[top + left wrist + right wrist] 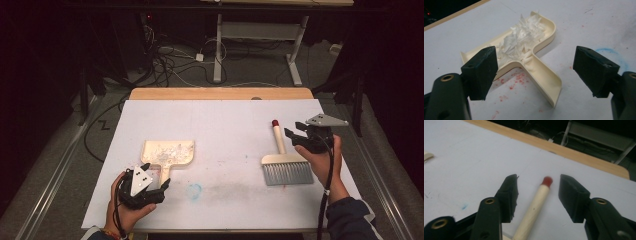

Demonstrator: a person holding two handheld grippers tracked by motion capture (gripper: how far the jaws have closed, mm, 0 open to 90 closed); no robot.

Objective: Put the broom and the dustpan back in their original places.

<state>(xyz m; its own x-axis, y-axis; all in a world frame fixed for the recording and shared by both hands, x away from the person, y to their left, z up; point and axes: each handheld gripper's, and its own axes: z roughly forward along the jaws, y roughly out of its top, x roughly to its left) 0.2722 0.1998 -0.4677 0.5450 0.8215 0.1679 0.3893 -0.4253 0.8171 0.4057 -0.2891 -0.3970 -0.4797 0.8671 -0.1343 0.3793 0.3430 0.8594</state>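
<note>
A cream dustpan [167,152] lies on the white board [220,117], with white paper shreds [522,37] piled in its tray. Its handle [544,77] points toward my left gripper [156,176]. That gripper [537,62] is open, its jaws standing wide on either side of the handle's end without touching it. To the right lies a hand brush [285,167] with grey bristles and a wooden handle [534,207] ending in a red tip [547,180]. My right gripper [296,131] is open. In the right gripper view [539,181] its jaws straddle the handle with gaps on both sides.
A blue chalk ring [195,190] and a grey smudge mark the board between dustpan and brush. Red specks [517,78] dot the surface near the dustpan handle. The wooden table edge [220,93] runs along the back, with cables and a desk frame [260,35] beyond.
</note>
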